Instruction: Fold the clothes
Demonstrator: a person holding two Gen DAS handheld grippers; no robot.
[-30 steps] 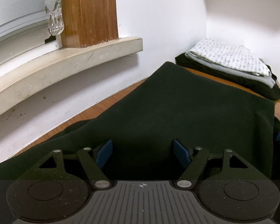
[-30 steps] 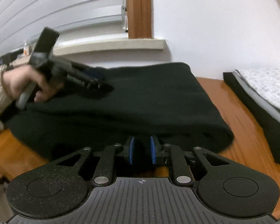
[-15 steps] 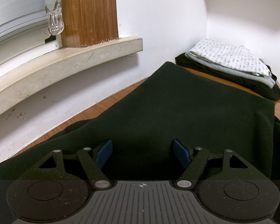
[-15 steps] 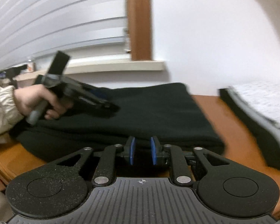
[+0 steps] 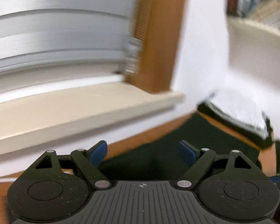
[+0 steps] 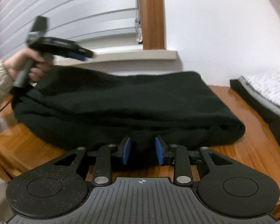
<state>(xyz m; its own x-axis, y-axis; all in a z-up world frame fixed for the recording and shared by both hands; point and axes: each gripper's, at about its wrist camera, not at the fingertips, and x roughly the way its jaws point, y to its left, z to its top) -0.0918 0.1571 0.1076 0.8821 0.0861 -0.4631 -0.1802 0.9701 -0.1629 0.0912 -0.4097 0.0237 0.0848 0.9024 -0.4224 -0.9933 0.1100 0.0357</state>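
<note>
A dark green garment (image 6: 132,102) lies folded in a thick slab on the wooden table (image 6: 248,149). My right gripper (image 6: 142,149) sits low at its near edge. Its jaws are opening, with a bit of the dark cloth's edge between the blue pads (image 6: 126,150), which stand clear of it. My left gripper (image 6: 80,53), held by a hand (image 6: 30,66), hovers above the garment's far left end. In the blurred left wrist view that left gripper (image 5: 142,150) is wide and still opening, with nothing between its fingers and the garment (image 5: 158,149) below.
A stack of folded clothes (image 6: 267,93), white patterned over grey over black, lies at the right of the table. A window sill (image 6: 130,55), blinds and a wooden frame (image 6: 152,15) run along the white wall behind. The table's front edge is near, at the left.
The left gripper has lifted off the garment and swung up toward the window, its jaws wider. The right gripper's jaws have parted from nearly shut at the garment's near edge.
</note>
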